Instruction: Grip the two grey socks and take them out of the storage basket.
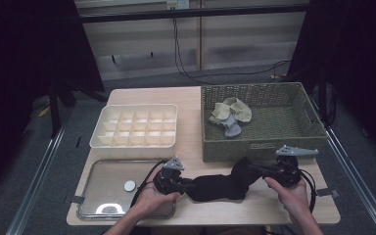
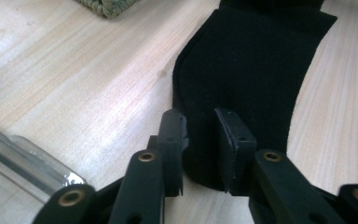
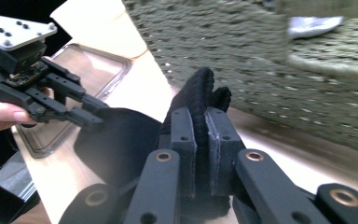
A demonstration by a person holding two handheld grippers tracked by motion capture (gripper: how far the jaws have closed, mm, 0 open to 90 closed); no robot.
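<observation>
At the far left of the bench [image 1: 196, 95], near its front edge, a clear tray [image 1: 108, 174] lies with a small white disc [image 1: 129, 185] in it, and just behind it sits the white divided box [image 1: 136, 125], its compartments bare. Your left gripper [image 1: 186, 185] rests at the tray's right front corner, pointing right. In the left gripper view its jaws stand a narrow gap apart at the near end of the black sock [image 2: 247, 70]; the cloth's rounded edge lies between them, but you cannot tell from that view whether they pinch it. The sock stretches flat across the front of the bench between your two hands, in front of the woven basket [image 1: 264, 147] and outside it. Your right gripper [image 3: 200, 140] is clamped on the sock's other end: in the right gripper view the jaws press together with a ridge of black knit squeezed up between them, lifted a little off the bench. Behind that gripper, the basket holds a bundle of pale socks [image 1: 231, 113] toward its left side.
</observation>
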